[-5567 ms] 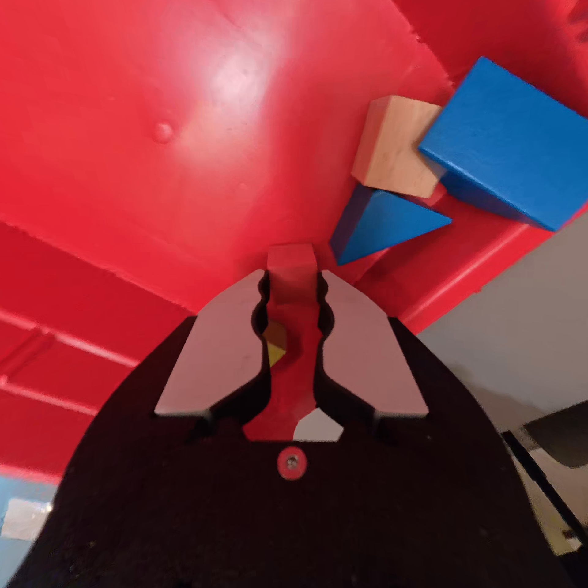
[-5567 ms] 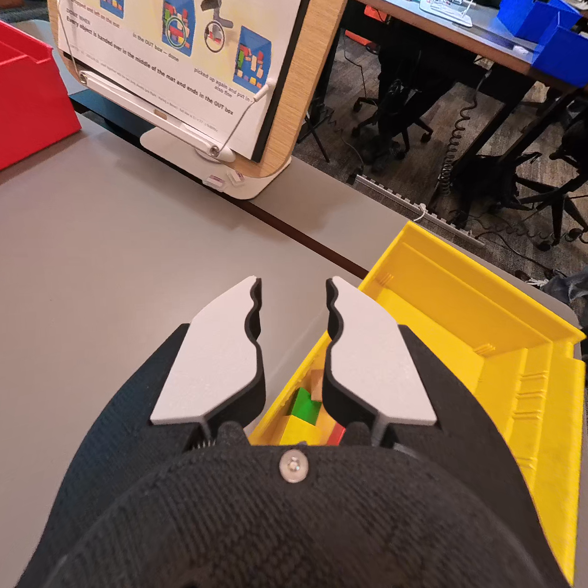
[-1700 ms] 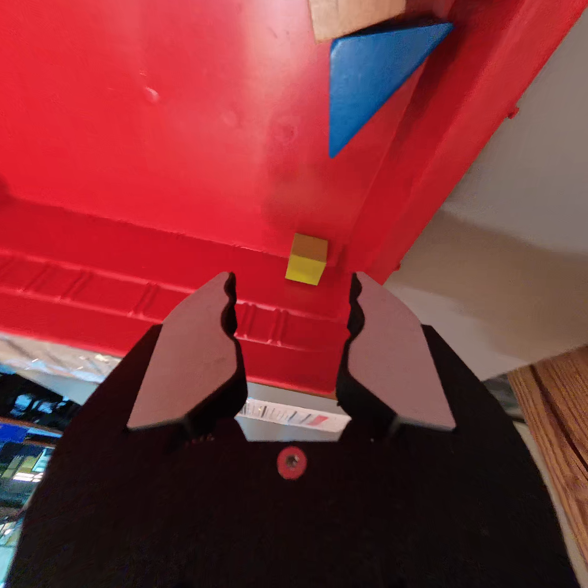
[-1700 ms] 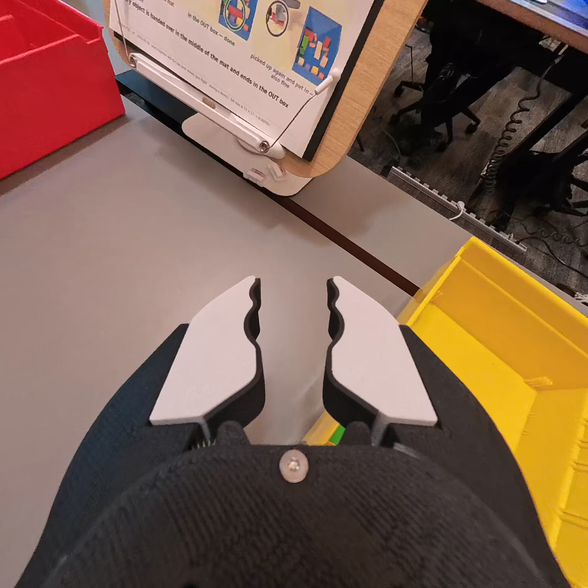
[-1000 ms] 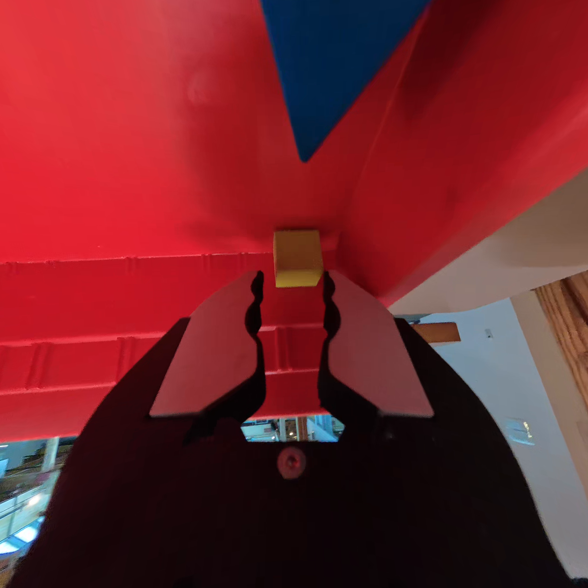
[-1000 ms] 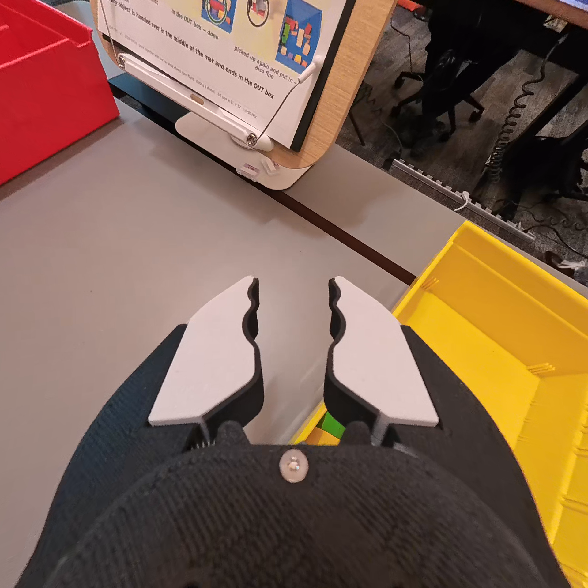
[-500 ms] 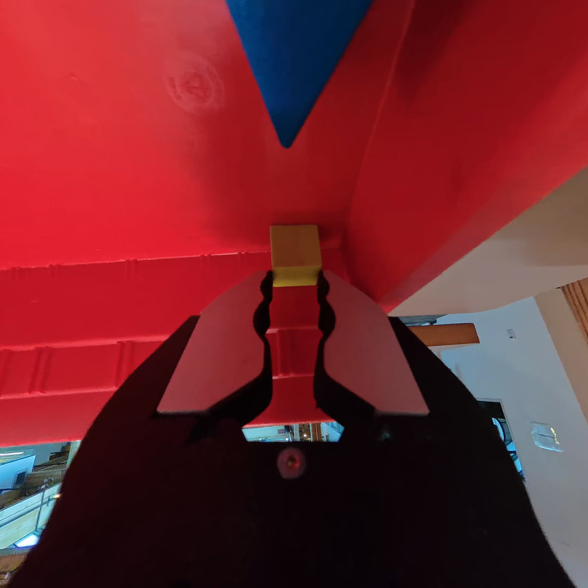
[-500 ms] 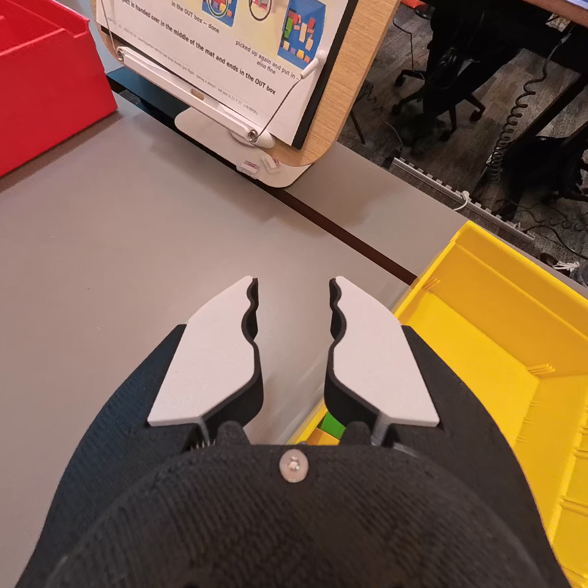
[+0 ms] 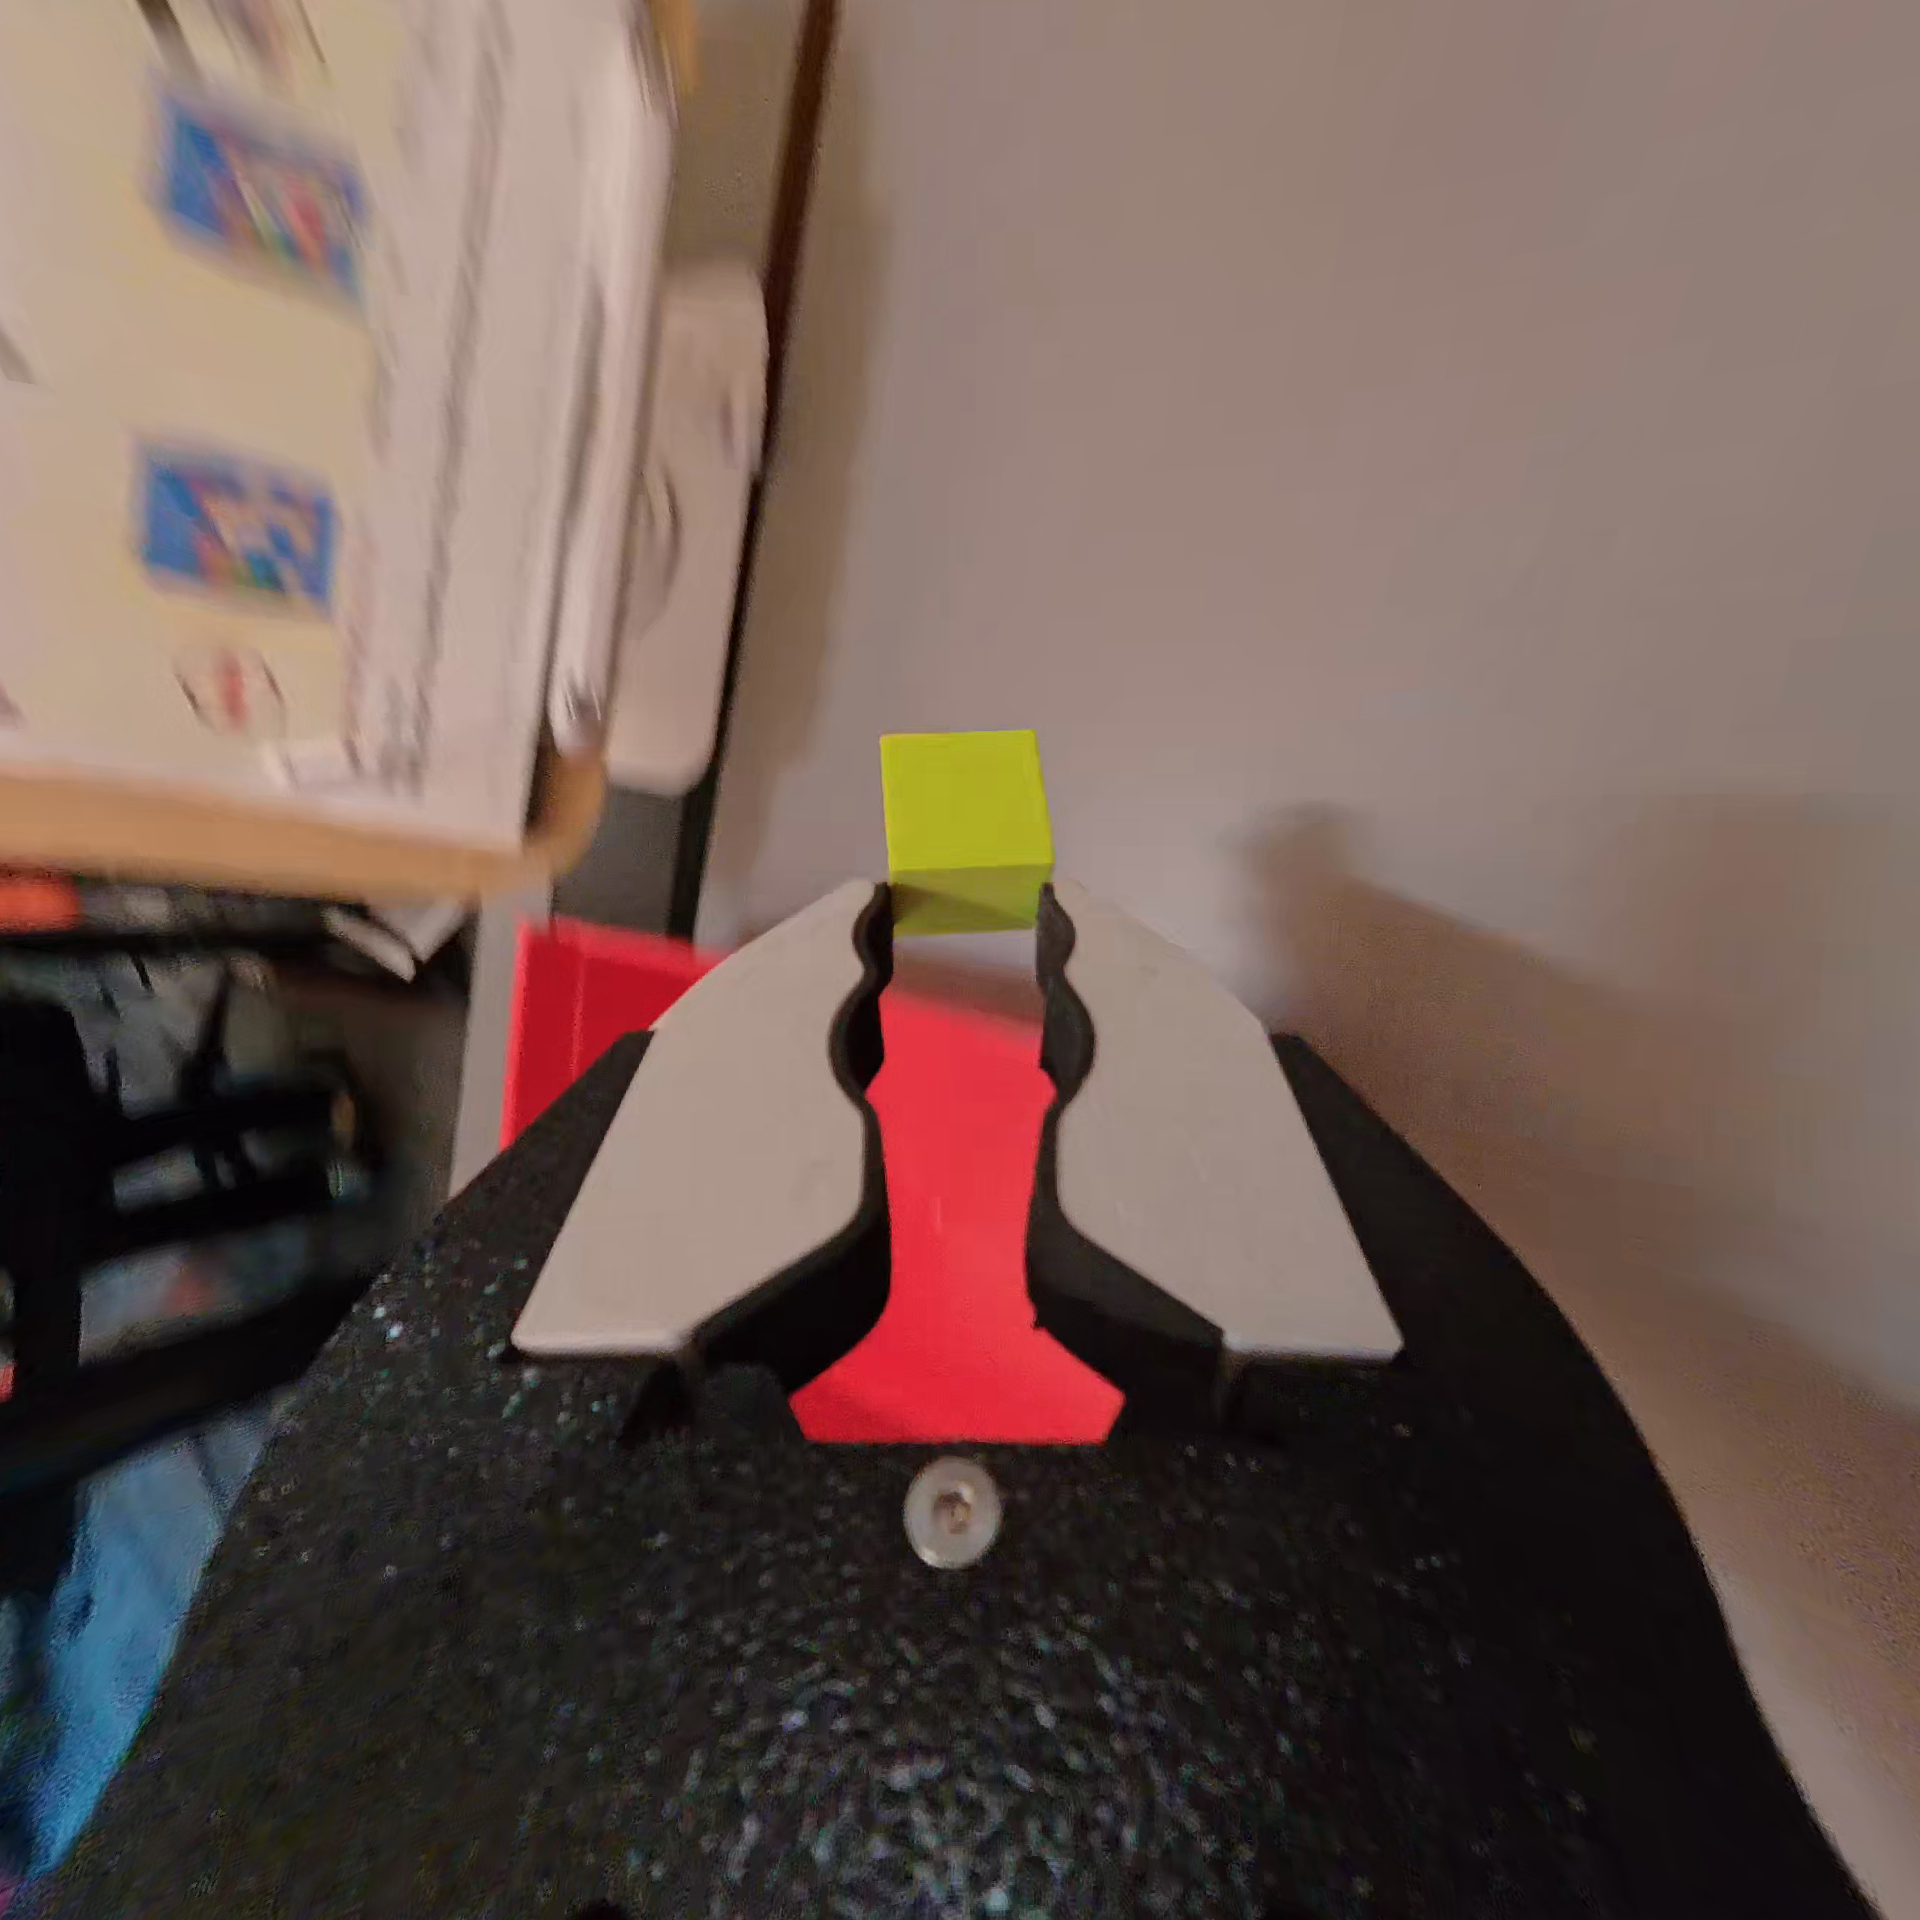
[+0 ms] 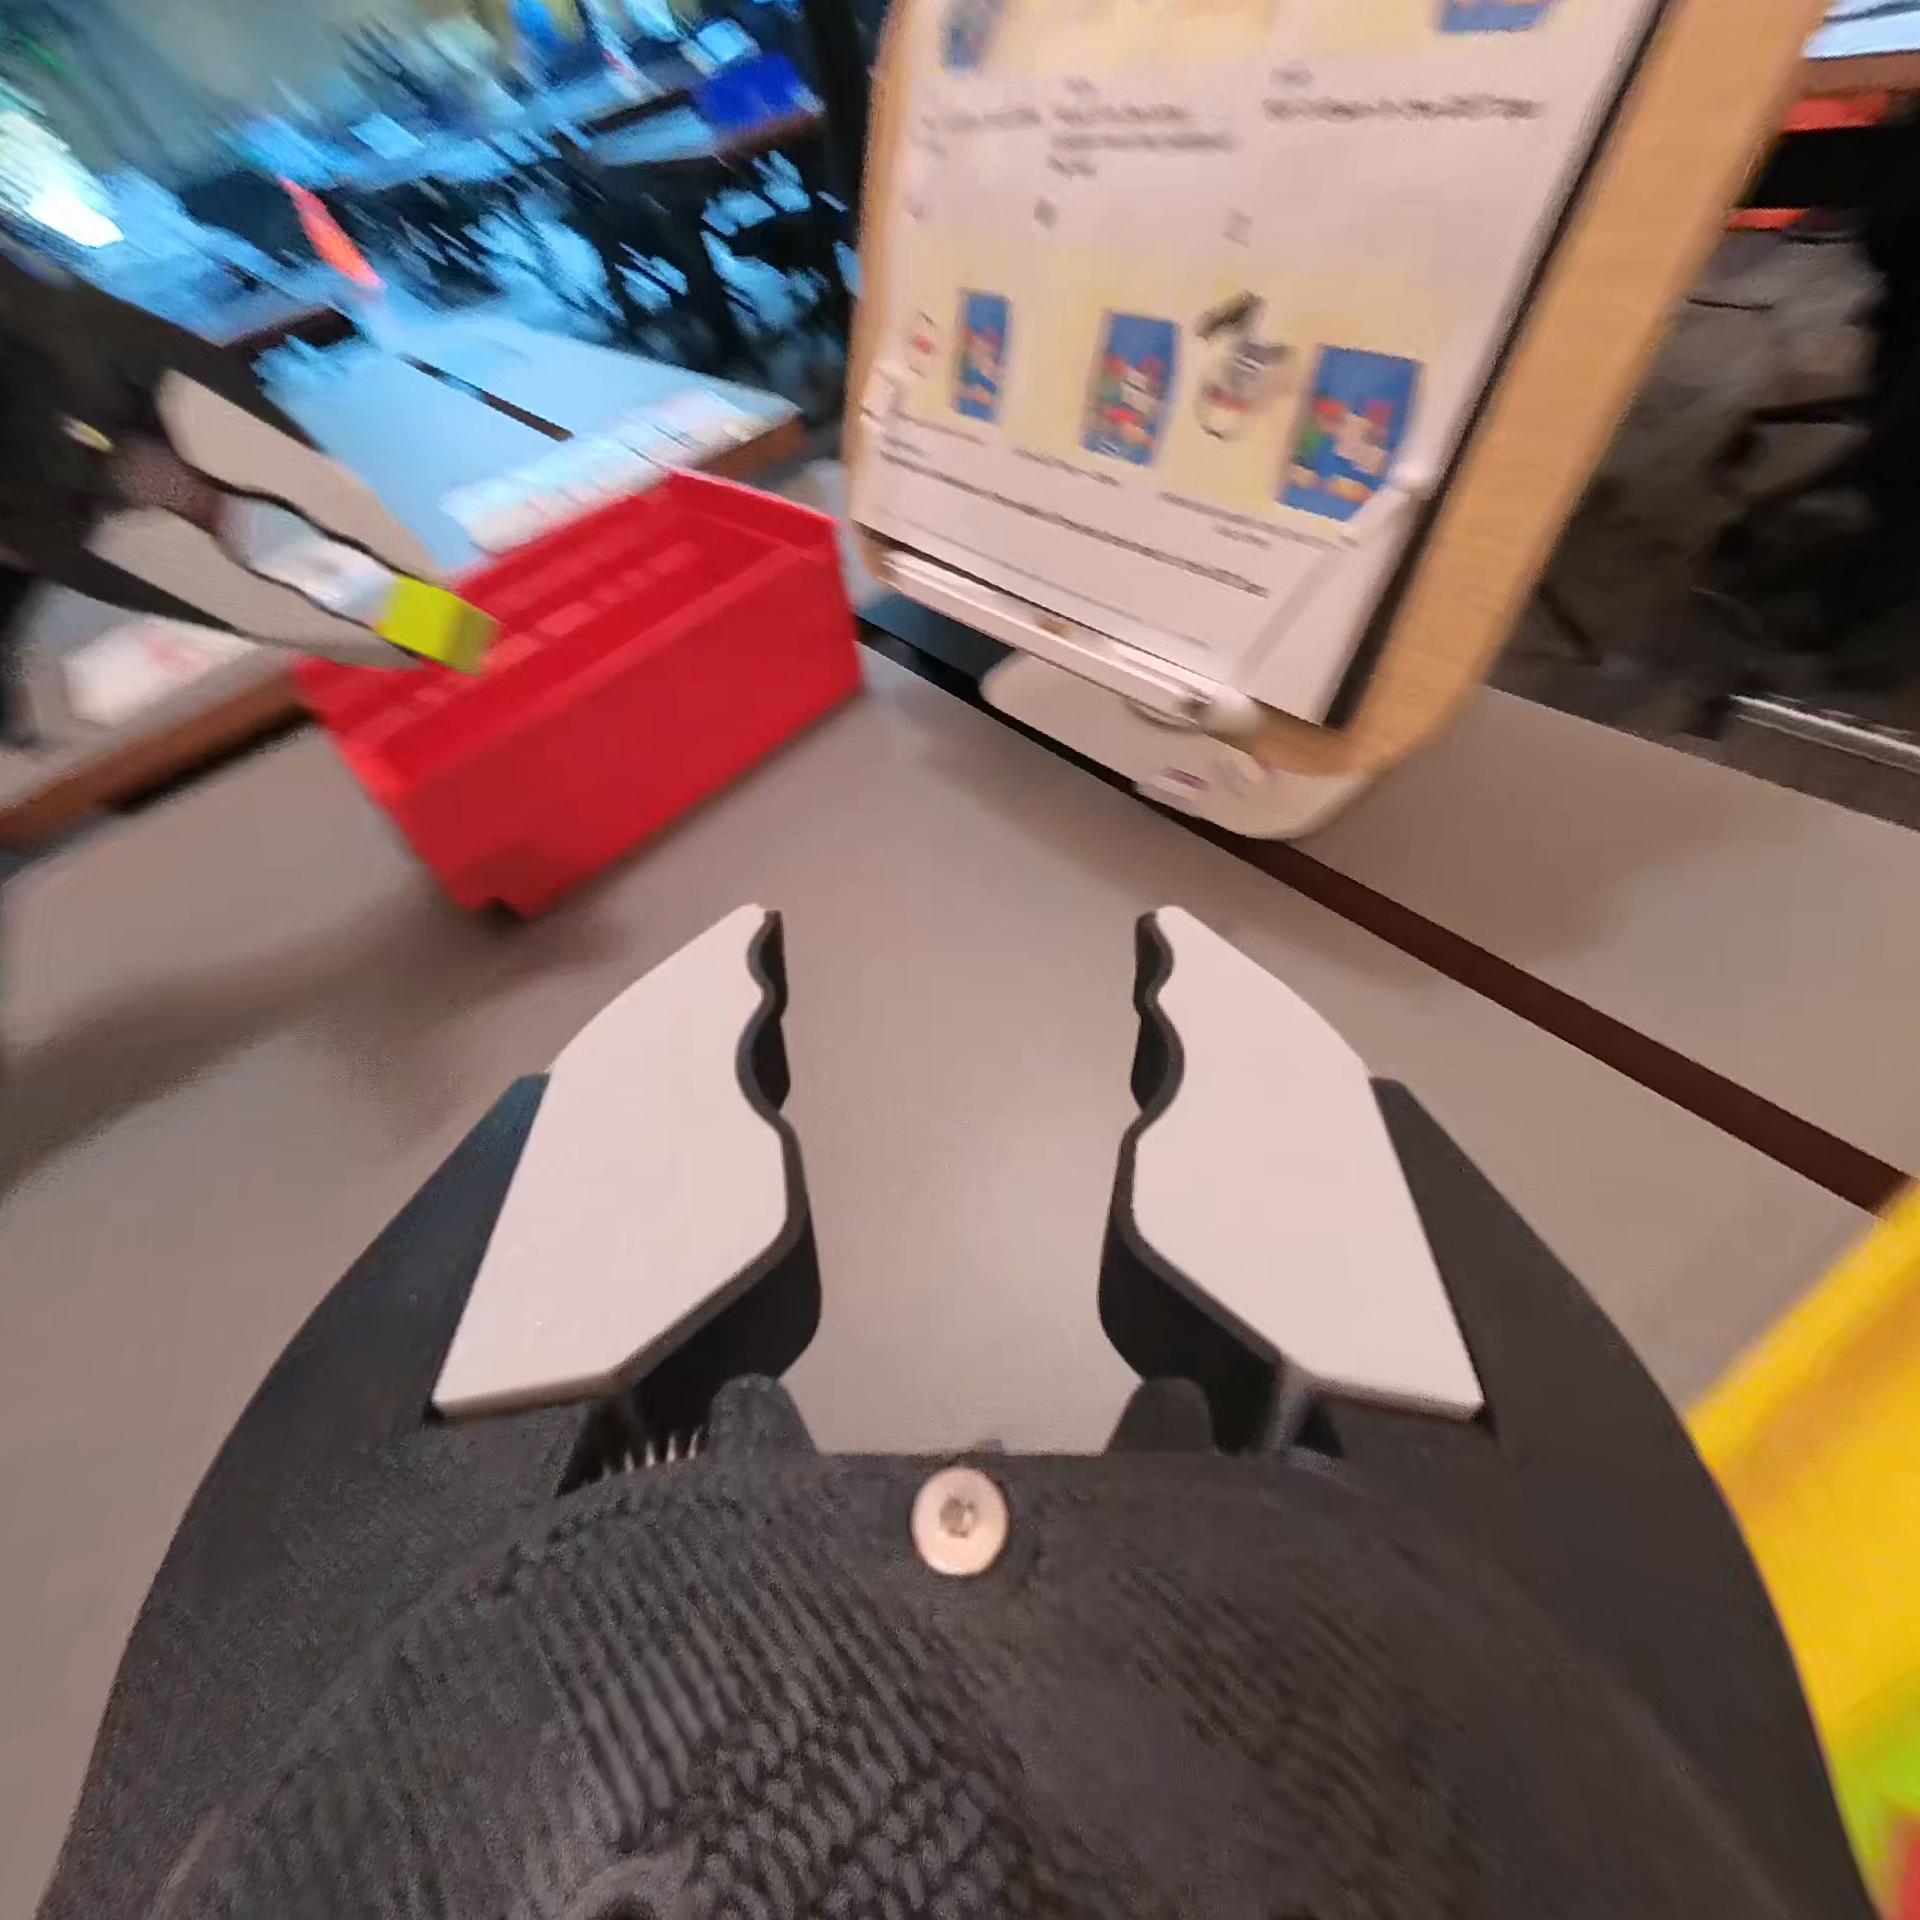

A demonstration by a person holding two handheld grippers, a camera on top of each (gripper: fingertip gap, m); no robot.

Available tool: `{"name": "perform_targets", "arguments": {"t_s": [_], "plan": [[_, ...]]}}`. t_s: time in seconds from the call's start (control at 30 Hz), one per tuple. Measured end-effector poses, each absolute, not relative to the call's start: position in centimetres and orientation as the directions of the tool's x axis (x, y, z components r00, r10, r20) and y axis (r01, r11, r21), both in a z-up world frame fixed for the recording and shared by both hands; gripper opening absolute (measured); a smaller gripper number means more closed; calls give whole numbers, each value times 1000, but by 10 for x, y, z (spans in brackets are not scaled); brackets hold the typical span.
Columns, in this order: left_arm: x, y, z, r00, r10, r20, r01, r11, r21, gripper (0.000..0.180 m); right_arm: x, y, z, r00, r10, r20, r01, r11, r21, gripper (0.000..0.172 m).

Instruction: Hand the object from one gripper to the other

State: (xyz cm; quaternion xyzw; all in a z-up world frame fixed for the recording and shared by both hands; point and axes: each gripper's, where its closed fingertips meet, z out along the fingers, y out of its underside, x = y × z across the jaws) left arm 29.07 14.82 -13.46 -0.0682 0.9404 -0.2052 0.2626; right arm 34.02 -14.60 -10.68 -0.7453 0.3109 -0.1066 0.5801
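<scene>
Looking along the left gripper (image 9: 964,902) first: its jaws are clamped on a small yellow-green cube (image 9: 962,812), pinched only by the near edge at the very fingertips (image 9: 831,935), most of the block sticking out beyond them. Red bin (image 9: 623,997) sits below and behind the cube; grey table (image 9: 1455,520) lies beyond the cube; a blurred instruction board (image 9: 312,416) stands left of the bin.

Right wrist view: the right gripper (image 10: 958,940) has jaws wide apart, nothing between them, only bare table (image 10: 956,1091) showing through. Up and left of the red bin (image 10: 623,707), the left gripper shows with the cube (image 10: 436,623) at its tip, hanging over the bin's near rim, well apart from the right gripper. Board (image 10: 1195,364) stands right of the bin. A yellow bin (image 10: 1829,1455) edges in at far right.

Handling judgement: cube looks rigid, light, smooth-faced, probably painted wood, not fragile. Shallow tip hold could let it pivot or slip. Best purchase for the receiving jaws is the two free flat faces on the protruding half, square-on, clear of the left fingertips.
</scene>
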Motion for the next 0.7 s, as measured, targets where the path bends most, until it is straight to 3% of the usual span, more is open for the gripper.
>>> {"name": "perform_targets", "arguments": {"t_s": [0.13,0.3,0.47,0.7], "plan": [[276,58,-103,-833,-224,-506,193,740,-644,25,314,-112,-84,860,-366,-355,-384,-6,-923,70],[271,-11,-91,-812,-230,-536,322,590,-740,26,298,-99,-71,876,-225,-427,-427,53,-903,72],[270,-38,-95,-789,-231,-568,388,529,-754,26,291,-94,-70,884,-150,-443,-440,52,-896,73],[269,-40,-103,-757,-171,-630,444,572,-689,26,282,-77,-80,865,-62,-498,-498,13,-867,70]]}}
